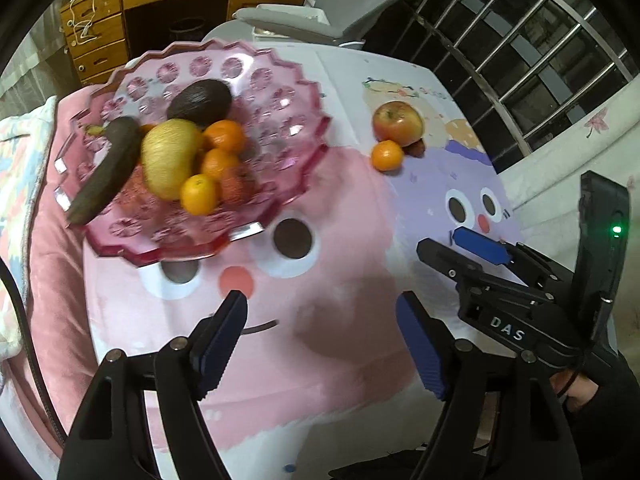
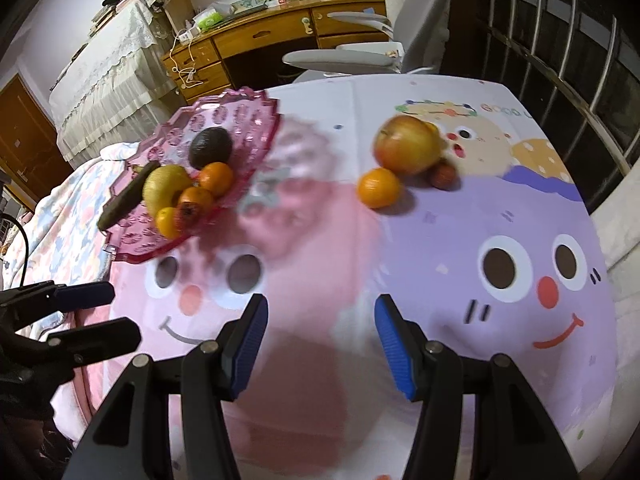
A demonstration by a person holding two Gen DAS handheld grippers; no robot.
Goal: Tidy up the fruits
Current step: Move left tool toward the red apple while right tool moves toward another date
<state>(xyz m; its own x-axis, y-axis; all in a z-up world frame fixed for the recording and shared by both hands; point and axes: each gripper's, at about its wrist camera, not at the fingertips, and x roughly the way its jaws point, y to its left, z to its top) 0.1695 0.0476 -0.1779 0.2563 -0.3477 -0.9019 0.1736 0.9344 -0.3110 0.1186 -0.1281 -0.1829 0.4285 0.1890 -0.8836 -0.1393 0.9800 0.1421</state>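
A pink scalloped plate (image 1: pixel 288 128) (image 2: pixel 256 120) holds an avocado (image 1: pixel 200 100), a dark banana (image 1: pixel 106 168), a yellow-green fruit (image 1: pixel 170 156) and several small oranges (image 1: pixel 200 194). On the cartoon cloth to its right lie an apple (image 1: pixel 398 122) (image 2: pixel 406 144), one orange (image 1: pixel 387 155) (image 2: pixel 378 187) and a small reddish fruit (image 2: pixel 443 176), all touching. My left gripper (image 1: pixel 320 308) hovers open over the pink face print, nothing between its fingers. My right gripper (image 2: pixel 320 312) is also open and empty, short of the apple group; it shows in the left wrist view (image 1: pixel 468 252).
The cloth-covered table (image 2: pixel 440 88) ends at a window grille (image 2: pixel 560 60) on the right. A grey chair (image 2: pixel 360 56) and wooden desk (image 2: pixel 260 36) stand behind. A blanket (image 2: pixel 72 216) lies left of the plate. A person's dark-sleeved hand (image 1: pixel 588 392) holds the right gripper.
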